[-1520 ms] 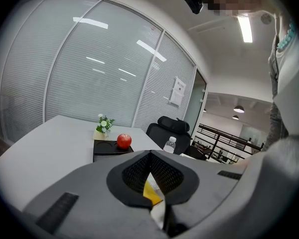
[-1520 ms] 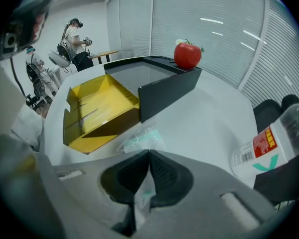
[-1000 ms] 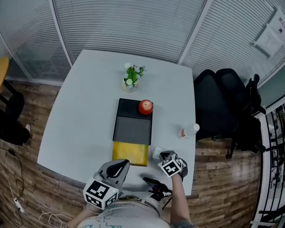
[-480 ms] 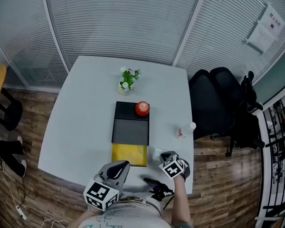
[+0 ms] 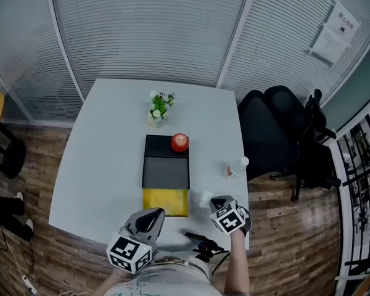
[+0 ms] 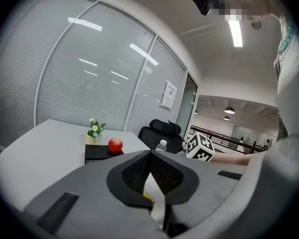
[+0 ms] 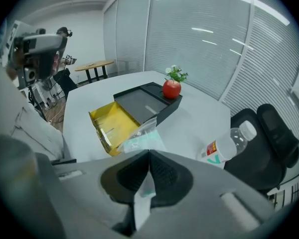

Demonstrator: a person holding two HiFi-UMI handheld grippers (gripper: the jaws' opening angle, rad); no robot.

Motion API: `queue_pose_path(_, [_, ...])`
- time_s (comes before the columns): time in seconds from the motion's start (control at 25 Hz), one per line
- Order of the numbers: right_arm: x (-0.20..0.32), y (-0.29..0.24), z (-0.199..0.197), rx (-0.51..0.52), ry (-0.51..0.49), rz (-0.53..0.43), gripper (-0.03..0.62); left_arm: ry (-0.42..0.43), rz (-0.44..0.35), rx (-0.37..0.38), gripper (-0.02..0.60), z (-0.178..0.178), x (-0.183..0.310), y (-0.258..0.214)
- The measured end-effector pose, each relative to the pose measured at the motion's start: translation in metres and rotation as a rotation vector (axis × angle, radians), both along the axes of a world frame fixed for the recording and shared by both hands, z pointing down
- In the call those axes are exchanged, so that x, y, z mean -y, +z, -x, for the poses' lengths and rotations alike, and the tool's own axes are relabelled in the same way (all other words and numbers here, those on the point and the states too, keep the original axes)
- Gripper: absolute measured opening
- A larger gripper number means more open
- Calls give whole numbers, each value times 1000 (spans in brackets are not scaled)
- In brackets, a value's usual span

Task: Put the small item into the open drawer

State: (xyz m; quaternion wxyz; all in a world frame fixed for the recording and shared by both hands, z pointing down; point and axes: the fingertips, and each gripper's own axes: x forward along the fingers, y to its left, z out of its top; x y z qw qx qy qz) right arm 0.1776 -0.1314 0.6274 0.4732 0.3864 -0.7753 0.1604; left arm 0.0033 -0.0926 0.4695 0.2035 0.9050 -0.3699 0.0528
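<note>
Near end of the packet (image 7: 142, 139) hidden between fingers (image 7: 122, 178) of the right gripper (image 7: 149, 154); bottle (image 7: 228, 146) label unreadable

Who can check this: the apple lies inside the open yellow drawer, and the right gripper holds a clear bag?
Wrong place: the apple sits on the black box, not in the drawer, as the right gripper view shows. The right gripper does hold the bag.
</note>
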Motion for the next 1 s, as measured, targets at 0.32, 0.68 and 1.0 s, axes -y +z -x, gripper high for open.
queue_pose_path(0.32, [-5, -27, -10, -18, 11, -29, 5, -5, 6, -3, -3, 6, -7, -1])
queue_pose_path(0.68, [-12, -47, -1, -17, 11, -24, 5, -10, 21, -7, -3, 11, -16, 2])
queue_pose_path(1.0, [-9, -51, 9, -10, -11, -21, 5, -26, 27, -8, -3, 18, -15, 5])
